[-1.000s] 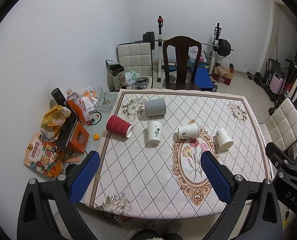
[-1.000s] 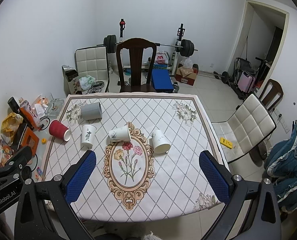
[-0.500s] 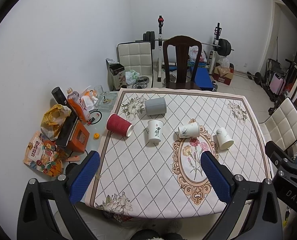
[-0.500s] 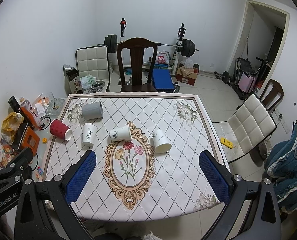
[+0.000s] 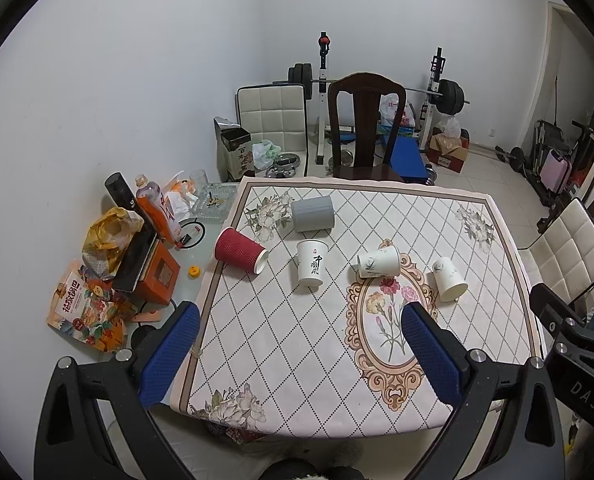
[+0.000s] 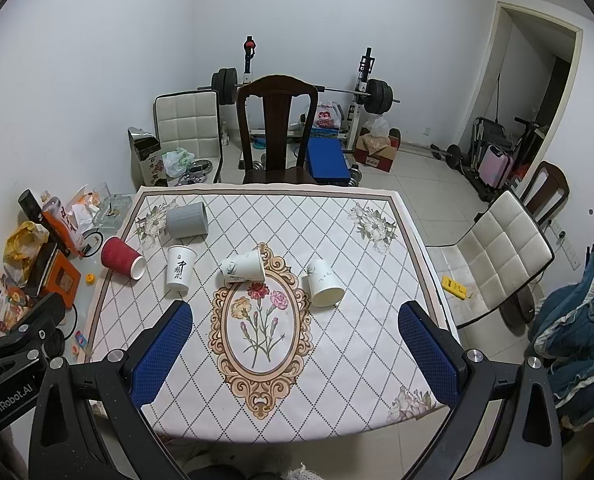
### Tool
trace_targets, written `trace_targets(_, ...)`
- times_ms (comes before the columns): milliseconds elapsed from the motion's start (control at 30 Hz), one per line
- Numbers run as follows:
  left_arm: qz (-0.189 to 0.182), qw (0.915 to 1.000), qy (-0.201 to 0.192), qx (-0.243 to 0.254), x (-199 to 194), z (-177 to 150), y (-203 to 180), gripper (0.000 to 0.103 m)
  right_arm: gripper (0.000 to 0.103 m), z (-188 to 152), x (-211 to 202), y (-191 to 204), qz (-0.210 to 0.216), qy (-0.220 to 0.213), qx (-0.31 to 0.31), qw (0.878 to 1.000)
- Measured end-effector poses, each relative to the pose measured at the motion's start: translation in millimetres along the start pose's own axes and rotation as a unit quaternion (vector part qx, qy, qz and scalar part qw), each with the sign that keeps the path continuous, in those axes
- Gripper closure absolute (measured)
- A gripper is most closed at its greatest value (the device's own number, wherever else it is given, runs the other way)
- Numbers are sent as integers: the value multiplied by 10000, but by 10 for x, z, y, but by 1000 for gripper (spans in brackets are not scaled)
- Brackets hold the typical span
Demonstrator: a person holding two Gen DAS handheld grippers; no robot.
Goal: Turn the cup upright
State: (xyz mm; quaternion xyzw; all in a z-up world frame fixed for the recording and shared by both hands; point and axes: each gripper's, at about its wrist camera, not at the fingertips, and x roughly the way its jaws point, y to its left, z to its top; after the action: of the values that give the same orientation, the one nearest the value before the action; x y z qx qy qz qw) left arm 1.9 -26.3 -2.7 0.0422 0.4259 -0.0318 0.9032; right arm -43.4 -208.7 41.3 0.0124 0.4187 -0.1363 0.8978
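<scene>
Several paper cups are on a table with a patterned cloth (image 5: pixel 297 360) (image 6: pixel 337 380). A grey cup (image 5: pixel 312 213) (image 6: pixel 187 220), a red ribbed cup (image 5: pixel 239 249) (image 6: pixel 121 258) and two white cups (image 5: pixel 378 261) (image 6: pixel 244 267), (image 5: pixel 449 279) (image 6: pixel 324 283) lie on their sides. A white cup with black lettering (image 5: pixel 311 262) (image 6: pixel 180 267) stands upright. My left gripper (image 5: pixel 297 312) and right gripper (image 6: pixel 295 312) are open and empty, held above the table's near edge, well short of the cups.
A dark wooden chair (image 5: pixel 365 128) (image 6: pixel 277 128) stands at the table's far side. A white padded chair (image 6: pixel 497 256) is to the right. Bags, bottles and boxes (image 5: pixel 117 260) lie on the floor at the left. Weight equipment (image 6: pixel 361 92) lines the back wall.
Both views have shifted very slightly; the cups sit where they were and both grippers stay open.
</scene>
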Motion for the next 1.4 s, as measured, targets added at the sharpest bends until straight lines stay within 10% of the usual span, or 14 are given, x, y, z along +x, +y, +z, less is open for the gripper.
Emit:
trace_targets(467,370,9979,494,-184,493,-104,-15,0,0,-102,629,171,55,603,-134,9981)
trace_targets(1400,18,9661,2520,568,3706,256,113,1,0,-374,3765,620,-907,2980,164,9501)
